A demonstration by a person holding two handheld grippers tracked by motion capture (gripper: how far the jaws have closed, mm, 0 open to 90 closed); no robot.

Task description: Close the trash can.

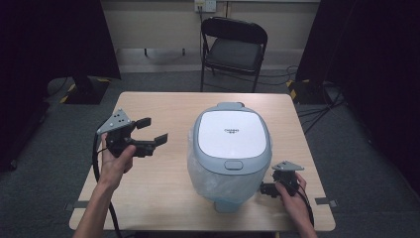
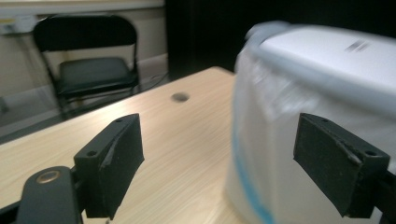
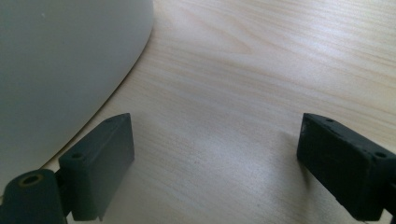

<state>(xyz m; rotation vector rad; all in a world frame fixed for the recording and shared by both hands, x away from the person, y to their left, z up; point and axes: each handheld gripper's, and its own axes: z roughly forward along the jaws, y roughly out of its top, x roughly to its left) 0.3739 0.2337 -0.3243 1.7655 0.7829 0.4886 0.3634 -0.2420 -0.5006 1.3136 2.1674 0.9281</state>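
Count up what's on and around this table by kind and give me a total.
Rice cookers: 1, the white and grey rice cooker in clear plastic wrap
Grippers: 2, the left gripper and the right gripper, jaws open
Tables: 1, the wooden table
Chairs: 1, the black folding chair
Total: 5

Cooker point(image 1: 231, 144): smooth plastic, white lid glossy, grey rim matt; body wrapped in thin clear film, crinkled, blurred in the left gripper view so possibly a bag. Table point(image 1: 158, 188): pale wood-grain, matt. Gripper pads point(image 3: 112, 158): black, matt, rubbery-looking. Chair point(image 1: 233, 47): dark padded seat.
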